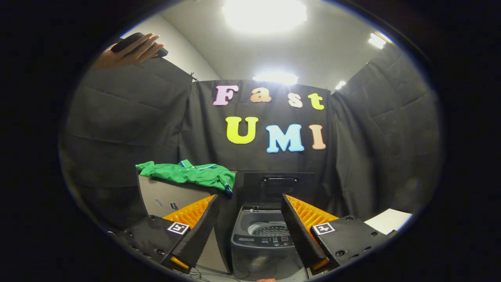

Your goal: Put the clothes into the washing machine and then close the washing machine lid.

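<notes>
A green garment (189, 173) with a blue and white collar lies spread on top of a grey box (172, 199), to the left beyond my fingers. The grey top-loading washing machine (263, 239) stands right of the box, straight ahead between my fingers. Its dark lid (278, 187) stands raised against the back wall, and the drum (269, 229) shows inside. My gripper (249, 203) is open, held some way back from the machine, with nothing between its fingers.
A person's hand (131, 50) holds a dark object above the top of the left cloth wall. A white surface (389, 220) lies low to the right, past the right finger. Black cloth walls close in the left, back and right.
</notes>
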The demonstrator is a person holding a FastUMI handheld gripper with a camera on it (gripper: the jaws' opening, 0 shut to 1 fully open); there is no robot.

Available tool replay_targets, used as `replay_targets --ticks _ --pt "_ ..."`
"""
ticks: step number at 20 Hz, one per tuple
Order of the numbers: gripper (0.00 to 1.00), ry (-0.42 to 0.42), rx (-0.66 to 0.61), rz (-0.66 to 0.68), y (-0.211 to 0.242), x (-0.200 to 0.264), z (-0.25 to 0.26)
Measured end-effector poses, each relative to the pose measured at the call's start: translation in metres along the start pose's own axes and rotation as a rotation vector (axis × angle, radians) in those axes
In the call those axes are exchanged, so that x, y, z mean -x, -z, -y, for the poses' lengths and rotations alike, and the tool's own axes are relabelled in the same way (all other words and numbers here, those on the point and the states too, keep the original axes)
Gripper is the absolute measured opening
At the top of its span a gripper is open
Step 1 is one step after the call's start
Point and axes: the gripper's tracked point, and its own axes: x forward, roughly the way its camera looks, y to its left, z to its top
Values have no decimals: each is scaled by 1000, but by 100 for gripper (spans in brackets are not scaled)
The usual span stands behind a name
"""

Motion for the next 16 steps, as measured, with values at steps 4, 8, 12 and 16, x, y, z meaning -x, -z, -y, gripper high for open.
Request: replay_targets --ticks 4,8,12,16 --pt "98 -53 32 67 -51 -37 -9" --pt "98 -159 22 54 -81 -88 -31" --pt "98 -216 -4 25 -106 -135 -49" --pt "98 -262 73 60 -137 -176 -85"
